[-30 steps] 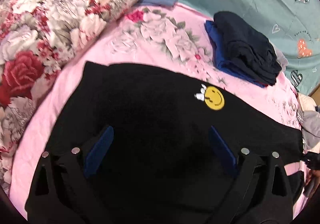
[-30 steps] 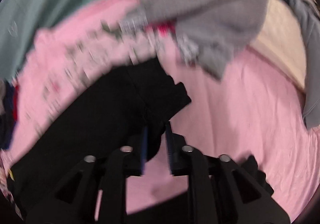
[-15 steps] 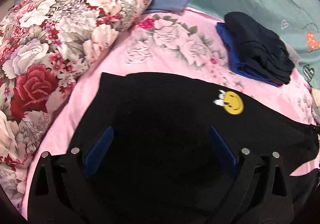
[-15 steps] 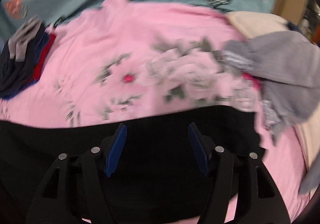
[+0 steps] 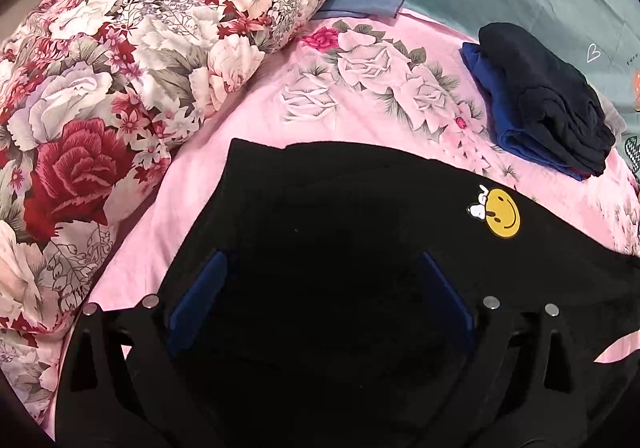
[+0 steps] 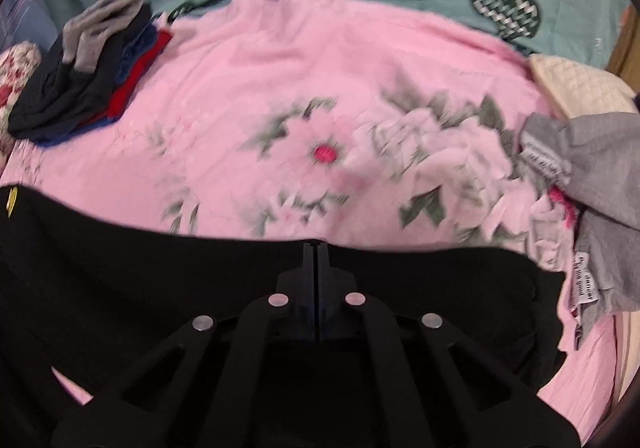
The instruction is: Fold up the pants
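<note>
We have just swung our right tongs [image 6: 318, 248] round from the pants' end to their long far edge, and the jaws, spread half a second ago, are now pressed tight together. They sit right at the edge of the black pants [image 6: 120, 268], at twelve o'clock from the wrist, and we judge they have pinched the hem there, though black on black hides whether cloth is truly caught.

Our left tongs [image 5: 320, 288] have barely shifted; their jaws stand spread wide over the other end of the pants, touching nothing that we can make out.

The pants lie flat on the pink bedsheet [image 5: 360, 108], the yellow smiley patch [image 5: 502, 217] at two o'clock from the left tongs. A floral quilt [image 5: 140, 68] lies at ten o'clock, a pile of folded clothes [image 5: 540, 96] at one o'clock, and a grey garment [image 6: 592, 188] at three o'clock in the right view.

With one edge apparently gripped, we reckon the fold is just beginning; the left side still needs its own grip.
</note>
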Available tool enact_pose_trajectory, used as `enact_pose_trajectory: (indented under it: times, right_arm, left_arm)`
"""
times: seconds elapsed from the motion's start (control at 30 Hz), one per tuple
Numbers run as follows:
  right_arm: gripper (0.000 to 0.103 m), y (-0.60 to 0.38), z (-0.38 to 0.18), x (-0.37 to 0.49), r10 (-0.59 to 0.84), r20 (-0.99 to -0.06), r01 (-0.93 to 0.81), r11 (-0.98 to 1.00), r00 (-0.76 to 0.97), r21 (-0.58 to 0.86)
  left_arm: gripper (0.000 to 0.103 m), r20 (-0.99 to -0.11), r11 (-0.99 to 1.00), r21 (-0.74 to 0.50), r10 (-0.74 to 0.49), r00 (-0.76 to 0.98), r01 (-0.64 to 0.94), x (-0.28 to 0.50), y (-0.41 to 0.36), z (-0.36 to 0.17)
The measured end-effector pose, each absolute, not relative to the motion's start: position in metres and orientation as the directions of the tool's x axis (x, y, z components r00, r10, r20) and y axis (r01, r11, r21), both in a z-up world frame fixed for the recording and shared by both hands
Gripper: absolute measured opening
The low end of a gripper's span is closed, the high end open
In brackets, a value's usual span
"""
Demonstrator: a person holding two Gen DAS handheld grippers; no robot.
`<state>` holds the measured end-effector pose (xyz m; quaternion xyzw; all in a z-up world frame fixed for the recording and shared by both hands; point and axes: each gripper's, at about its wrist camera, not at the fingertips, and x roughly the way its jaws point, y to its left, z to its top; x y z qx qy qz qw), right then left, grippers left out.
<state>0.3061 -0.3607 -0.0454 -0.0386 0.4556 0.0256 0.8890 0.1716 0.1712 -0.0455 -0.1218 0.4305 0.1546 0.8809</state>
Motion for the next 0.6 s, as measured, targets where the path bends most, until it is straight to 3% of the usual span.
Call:
enact_pose_trajectory:
  times: [0.1, 0.2, 0.23, 0.27, 0.3, 0.37, 0.47, 0.6]
  right_arm:
    - [0.001, -0.371, -0.037, 0.319, -0.023, -0.774, 0.007, 1.0, 0.633, -0.024]
    - [0.006, -0.358, -0.055, 0.332, -0.106, -0.791, 0.033, 0.994, 0.603, -0.108]
    - [0.011, -0.358, -0.055, 0.336, -0.123, -0.792, 0.038, 0.991, 0.598, -0.126]
    - [0.032, -0.36, -0.053, 0.339, -0.135, -0.799, 0.052, 0.99, 0.586, -0.129]
    - [0.039, -0.363, -0.048, 0.336, -0.125, -0.804, 0.063, 0.992, 0.581, -0.109]
    - [0.041, -0.382, -0.034, 0.329, -0.106, -0.778, 0.088, 0.994, 0.619, -0.065]
    - [0.042, -0.422, -0.027, 0.315, -0.192, -0.784, 0.192, 0.977, 0.591, -0.094]
    - [0.042, -0.467, -0.054, 0.295, -0.052, -0.851, 0.206, 0.976, 0.523, 0.067]
  left_arm:
    - [0.097, -0.793, 0.923, -0.082, 0.168, 0.585, -0.376, 0.173, 0.172, -0.046]
    - [0.097, -0.794, 0.917, -0.063, 0.194, 0.576, -0.395, 0.176, 0.174, -0.05]
    - [0.097, -0.797, 0.915, -0.059, 0.198, 0.571, -0.4, 0.177, 0.176, -0.051]
    - [0.097, -0.797, 0.915, -0.057, 0.199, 0.57, -0.4, 0.177, 0.178, -0.05]
    - [0.097, -0.799, 0.915, -0.057, 0.198, 0.568, -0.399, 0.177, 0.179, -0.048]
    - [0.097, -0.802, 0.921, -0.071, 0.176, 0.57, -0.384, 0.176, 0.185, -0.04]
    - [0.097, -0.793, 0.91, -0.079, 0.191, 0.578, -0.408, 0.174, 0.199, -0.027]
    - [0.1, -0.801, 0.89, -0.044, 0.24, 0.548, -0.454, 0.186, 0.216, -0.025]
